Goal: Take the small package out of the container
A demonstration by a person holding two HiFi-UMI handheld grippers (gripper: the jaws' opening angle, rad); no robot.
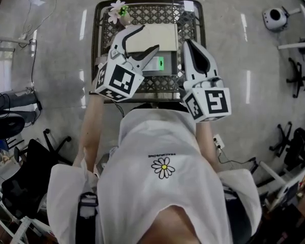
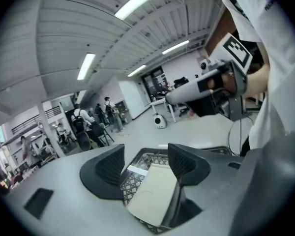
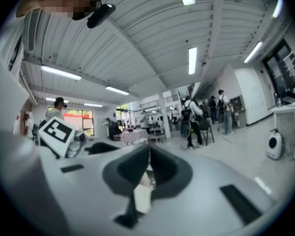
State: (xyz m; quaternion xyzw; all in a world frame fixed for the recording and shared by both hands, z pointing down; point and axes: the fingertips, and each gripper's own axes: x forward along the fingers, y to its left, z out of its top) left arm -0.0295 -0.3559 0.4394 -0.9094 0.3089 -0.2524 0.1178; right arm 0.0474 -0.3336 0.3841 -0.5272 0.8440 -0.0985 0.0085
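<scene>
Though blurry, right hand-held gripper (image 1: 189, 44) level over container (image 1: 142, 5), jaws seemingly together.

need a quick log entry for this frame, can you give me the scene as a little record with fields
container: wire basket
contents: flat cream package, lying inside
left gripper: open, over the package, not gripping it
right gripper: jaws together, at the basket's right side
extra: flower at a far corner of the basket
package out: not yet
</scene>
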